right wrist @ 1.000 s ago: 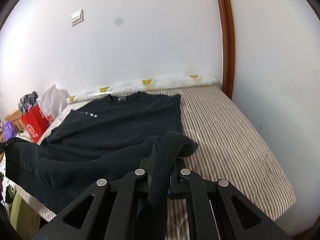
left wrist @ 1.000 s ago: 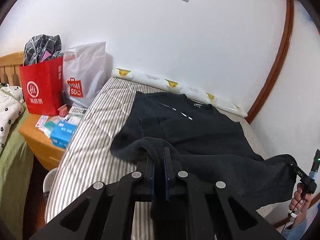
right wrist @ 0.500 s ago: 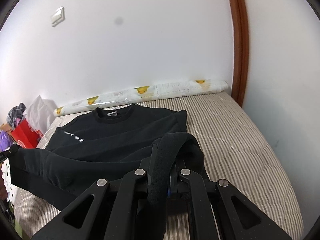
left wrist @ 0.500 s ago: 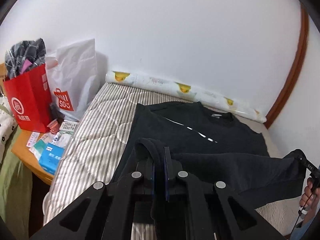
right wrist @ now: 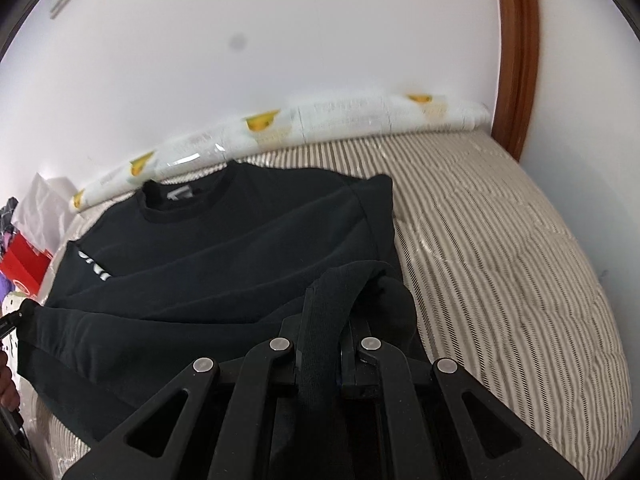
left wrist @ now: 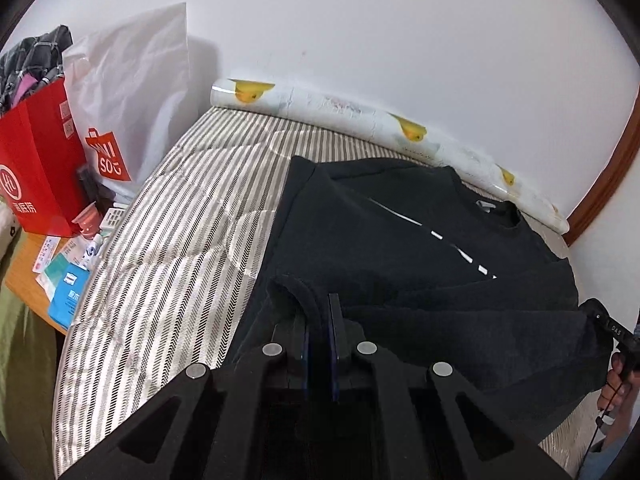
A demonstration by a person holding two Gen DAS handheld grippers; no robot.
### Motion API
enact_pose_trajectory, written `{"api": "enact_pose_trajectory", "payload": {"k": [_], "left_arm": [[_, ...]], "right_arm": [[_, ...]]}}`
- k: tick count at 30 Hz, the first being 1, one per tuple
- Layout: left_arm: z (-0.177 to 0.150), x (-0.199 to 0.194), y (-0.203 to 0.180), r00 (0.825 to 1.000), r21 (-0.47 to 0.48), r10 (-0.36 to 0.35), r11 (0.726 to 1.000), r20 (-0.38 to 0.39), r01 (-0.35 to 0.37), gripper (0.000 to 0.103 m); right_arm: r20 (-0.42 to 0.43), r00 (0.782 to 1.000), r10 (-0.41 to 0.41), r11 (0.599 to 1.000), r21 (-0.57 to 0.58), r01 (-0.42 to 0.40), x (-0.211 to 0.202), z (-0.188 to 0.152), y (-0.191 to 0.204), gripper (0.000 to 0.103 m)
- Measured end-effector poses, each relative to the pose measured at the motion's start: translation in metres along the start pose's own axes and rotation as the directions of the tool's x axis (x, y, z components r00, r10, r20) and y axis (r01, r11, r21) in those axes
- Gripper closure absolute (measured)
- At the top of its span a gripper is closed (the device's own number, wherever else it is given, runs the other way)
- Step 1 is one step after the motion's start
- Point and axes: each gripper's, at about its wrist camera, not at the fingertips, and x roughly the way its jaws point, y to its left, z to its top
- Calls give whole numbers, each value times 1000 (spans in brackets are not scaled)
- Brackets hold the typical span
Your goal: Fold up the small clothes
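Both grippers, left gripper (left wrist: pixel 320 320) and right gripper (right wrist: pixel 320 320), are clamped on the hem of the black sweatshirt (right wrist: pixel 248 232), which lies on the striped bed (right wrist: pixel 500 260). Carry the hem level toward the collar (right wrist: pixel 188 204), corners aligned, keeping the fabric taut.

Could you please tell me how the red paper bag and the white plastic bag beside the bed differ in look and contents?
The red paper bag is stiff and boxy with white print, while the white plastic bag is soft and crinkled with a red logo. Checked fabric sticks out of the red bag's top; nothing shows in the white bag's top. The red bag stands farther from the striped mattress, the white bag right beside it. Both stand upright against the wall.
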Motion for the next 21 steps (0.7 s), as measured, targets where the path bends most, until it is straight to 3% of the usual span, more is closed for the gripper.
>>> {"api": "enact_pose_trajectory", "payload": {"k": [7, 11, 13, 15, 17, 19, 21], "left_arm": [[1, 0, -2, 1000, 21, 10, 1000, -19, -10, 93], [1, -11, -3, 999, 11, 16, 1000, -30, -16, 89], [-4, -21, -2, 999, 6, 17, 1000, -29, -17, 81], [-10, -32, -2, 999, 9, 25, 1000, -23, -25, 75], [-17, -43, -1, 999, 16, 30, 999, -13, -30, 70], [-27, -54, 2, 1000, 14, 28, 1000, -3, -28, 53], [-38, -67, 5, 1000, 4, 17, 1000, 15, -17, 43]], "right_arm": [[-59, 998, -25, 999, -24, 24, 22, -2, 0, 97], [-95, 995, 26, 999, 32, -23, 8, 0, -12, 88], [-82, 996, 33, 999, 39, -30, -9, -4, -16, 78], [-32, 999, -2, 1000, 22, 3, -36, -15, -20, 54], [5, 1000, -23, 1000, 11, 23, -57, -24, -23, 52], [13, 1000, -26, 1000, 15, 25, -76, -35, -31, 52], [18, 999, -41, 999, 11, 41, -92, -48, -36, 52]]}}
